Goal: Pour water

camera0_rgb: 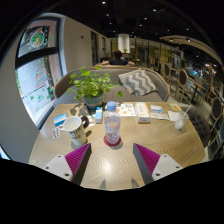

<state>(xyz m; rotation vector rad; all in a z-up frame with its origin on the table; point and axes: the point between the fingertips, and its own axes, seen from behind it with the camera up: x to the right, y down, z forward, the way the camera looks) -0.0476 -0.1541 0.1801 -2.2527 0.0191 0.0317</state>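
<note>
The water bottle (112, 122) stands upright on a small dark red coaster (113, 141) near the middle of the wooden counter (120, 160), just ahead of the tongs (112, 160) and in line with the gap between them. It is clear, with a label round its body, and whether a cap is on it I cannot tell. To its left, a little nearer the counter's edge, sits a white mug (74, 130), which looks like the vessel meant to receive the water; its inside is not visible, so whether it holds anything cannot be said.

The tongs are released: the two pink pads (77, 159) stand wide apart with nothing between them, and neither touches the bottle.

Judging from this, the task has hardly begun. The bottle rests on its own support, ungrasped and untilted. What remains is the whole of it: closing on the bottle, lifting it, carrying it over the mug, tipping it, and setting it back.

Beyond the bottle a leafy potted plant (93, 88) stands on the counter, with booklets and cards (140, 110) laid flat to its right, and a sofa with a striped cushion (138, 82) behind
</note>
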